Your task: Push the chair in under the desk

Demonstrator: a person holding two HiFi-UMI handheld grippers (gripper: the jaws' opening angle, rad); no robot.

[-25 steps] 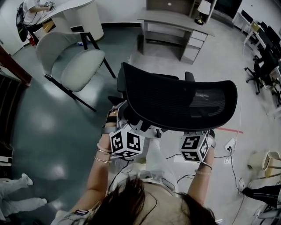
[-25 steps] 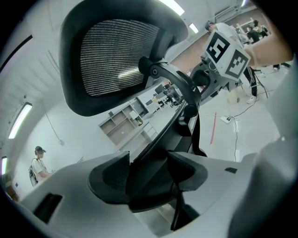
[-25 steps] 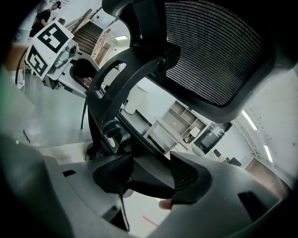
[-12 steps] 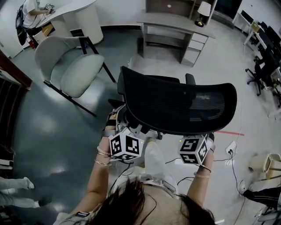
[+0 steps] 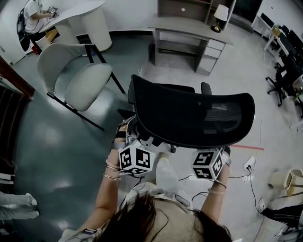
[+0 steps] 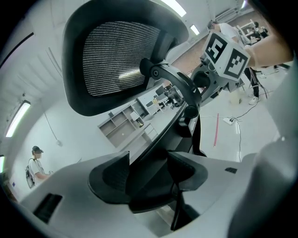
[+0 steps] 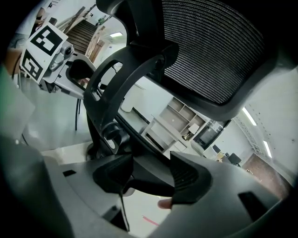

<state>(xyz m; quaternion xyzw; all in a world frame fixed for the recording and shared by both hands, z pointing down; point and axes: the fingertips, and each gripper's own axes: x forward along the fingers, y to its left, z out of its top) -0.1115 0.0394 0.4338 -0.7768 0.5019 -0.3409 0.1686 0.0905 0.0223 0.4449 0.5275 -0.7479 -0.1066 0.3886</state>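
Black mesh is stretched across the curved office chair [image 5: 189, 113]; its rear frame is clamped by left gripper [image 6: 149, 172] and right gripper [image 7: 151, 176].

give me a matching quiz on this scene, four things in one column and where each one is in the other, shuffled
1. mesh chair
2. white chair
3. desk
4. lamp

a. standing on the desk
b. clamped by the left gripper and right gripper
c. straight ahead, beyond the mesh chair
d. off to the left, on the darker floor

Pairs: 1-b, 2-d, 3-c, 4-a
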